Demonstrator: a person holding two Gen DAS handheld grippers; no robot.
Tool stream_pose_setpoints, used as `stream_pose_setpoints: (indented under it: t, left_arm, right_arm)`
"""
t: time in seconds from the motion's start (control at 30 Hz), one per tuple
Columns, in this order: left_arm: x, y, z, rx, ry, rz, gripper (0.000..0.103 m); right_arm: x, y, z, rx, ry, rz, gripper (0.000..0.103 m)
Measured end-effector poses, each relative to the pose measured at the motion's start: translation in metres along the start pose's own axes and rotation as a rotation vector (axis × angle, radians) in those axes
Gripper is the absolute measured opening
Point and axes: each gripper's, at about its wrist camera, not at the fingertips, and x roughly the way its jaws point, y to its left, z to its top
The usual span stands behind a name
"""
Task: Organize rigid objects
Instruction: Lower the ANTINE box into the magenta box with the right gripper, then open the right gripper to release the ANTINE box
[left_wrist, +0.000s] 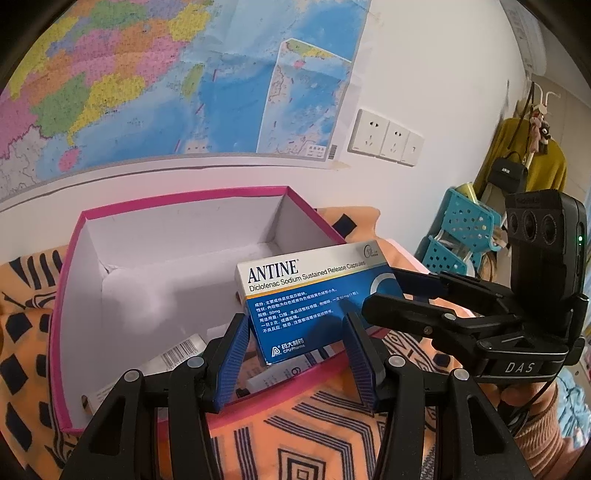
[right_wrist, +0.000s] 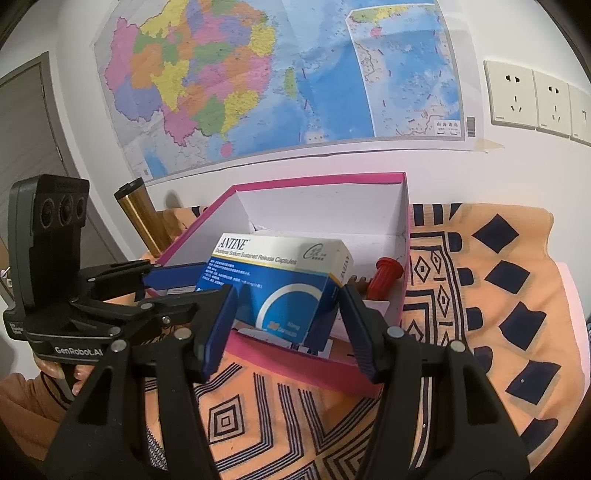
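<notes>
A blue and white ANTINE medicine box (left_wrist: 314, 295) (right_wrist: 280, 284) hangs over the open pink box (left_wrist: 74, 295) (right_wrist: 310, 363), between the fingers of both grippers. In the left wrist view my left gripper (left_wrist: 295, 343) has its blue pads on either side of the box's lower end; I cannot tell if they touch. The right gripper (left_wrist: 399, 291) reaches in from the right at the box's right end. In the right wrist view my right gripper (right_wrist: 286, 321) straddles the box with gaps showing at both pads. A red cap (right_wrist: 386, 278) and other packages (left_wrist: 177, 354) lie inside the pink box.
The pink box stands on an orange patterned cloth (right_wrist: 480, 295). A gold cylinder (right_wrist: 142, 218) stands at the box's far left. A wall map (right_wrist: 277, 74) and sockets (right_wrist: 532, 99) are behind. Blue chairs (left_wrist: 461, 229) stand off to the right.
</notes>
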Motion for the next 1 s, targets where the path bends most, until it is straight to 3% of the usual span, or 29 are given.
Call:
stream_pose_setpoints:
  t: [1.0]
  left_arm:
    - [0.024,0.017,-0.002,-0.045,0.057,0.030,0.052]
  right_arm:
    - [0.027,-0.004,-0.002,0.028,0.061,-0.002,0.060]
